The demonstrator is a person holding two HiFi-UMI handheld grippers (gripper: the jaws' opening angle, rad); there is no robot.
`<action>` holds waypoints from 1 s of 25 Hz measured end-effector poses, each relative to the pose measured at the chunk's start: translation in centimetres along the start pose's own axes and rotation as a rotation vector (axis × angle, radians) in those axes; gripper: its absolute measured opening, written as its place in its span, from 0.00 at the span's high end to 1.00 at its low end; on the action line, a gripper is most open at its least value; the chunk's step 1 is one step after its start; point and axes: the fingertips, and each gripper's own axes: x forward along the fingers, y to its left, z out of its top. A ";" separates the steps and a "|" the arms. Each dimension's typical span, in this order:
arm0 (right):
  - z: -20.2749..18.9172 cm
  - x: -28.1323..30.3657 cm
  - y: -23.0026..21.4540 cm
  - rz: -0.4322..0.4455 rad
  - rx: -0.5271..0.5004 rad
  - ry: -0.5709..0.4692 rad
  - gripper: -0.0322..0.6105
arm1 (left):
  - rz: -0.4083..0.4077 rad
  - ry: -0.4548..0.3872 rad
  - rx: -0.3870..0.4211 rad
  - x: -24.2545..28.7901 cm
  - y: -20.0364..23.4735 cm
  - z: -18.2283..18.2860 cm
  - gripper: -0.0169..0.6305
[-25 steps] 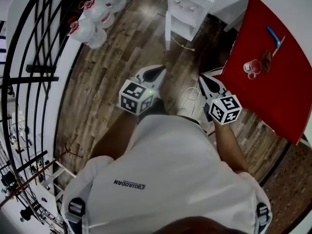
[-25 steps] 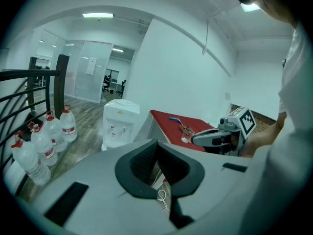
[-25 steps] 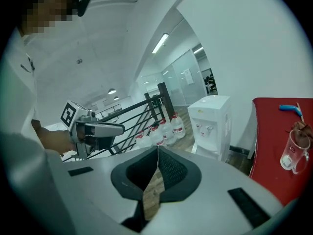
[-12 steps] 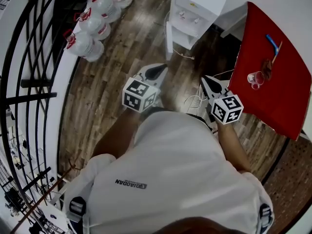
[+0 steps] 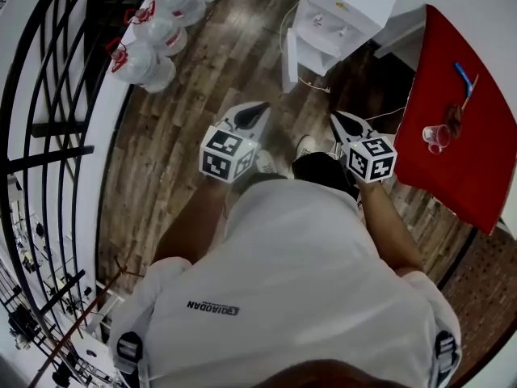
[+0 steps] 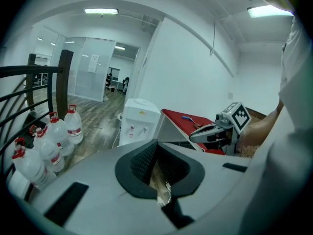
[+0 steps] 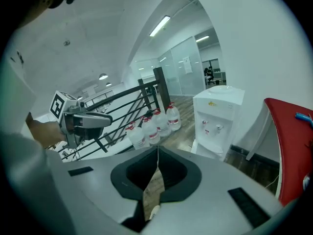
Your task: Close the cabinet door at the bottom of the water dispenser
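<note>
The white water dispenser (image 5: 345, 13) stands at the top of the head view, with its bottom cabinet door (image 5: 291, 59) swung open to its left side. My left gripper (image 5: 257, 113) and right gripper (image 5: 339, 121) hang side by side over the wooden floor, short of the dispenser, both pointing at it. Each is shut with nothing between its jaws. In the left gripper view the dispenser (image 6: 139, 121) is straight ahead beyond the shut left gripper (image 6: 156, 142). The right gripper view has the dispenser (image 7: 217, 116) to the right of the shut right gripper (image 7: 157, 148).
Several large water bottles (image 5: 153, 27) stand on the floor at the left by a black railing (image 5: 56, 120). A red table (image 5: 464, 148) at the right holds a cup (image 5: 436, 137) and a blue tool (image 5: 464, 78). A cable (image 5: 313, 83) lies on the floor by the dispenser.
The person has stepped forward toward the dispenser, carrying both grippers forward and slightly down. Both grippers stay shut and the cabinet door still stands open.
</note>
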 end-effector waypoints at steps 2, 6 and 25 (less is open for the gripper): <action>-0.7 1.2 -0.5 0.011 0.007 0.030 0.91 | 0.017 0.007 -0.023 0.6 0.5 -0.6 0.98; -2.4 4.1 -2.4 0.029 0.041 0.085 0.91 | 0.050 0.024 -0.048 2.2 1.5 -1.3 0.98; -16.3 28.2 -15.0 -0.016 0.077 0.439 0.77 | 0.184 0.248 -0.163 16.5 10.1 -7.5 0.98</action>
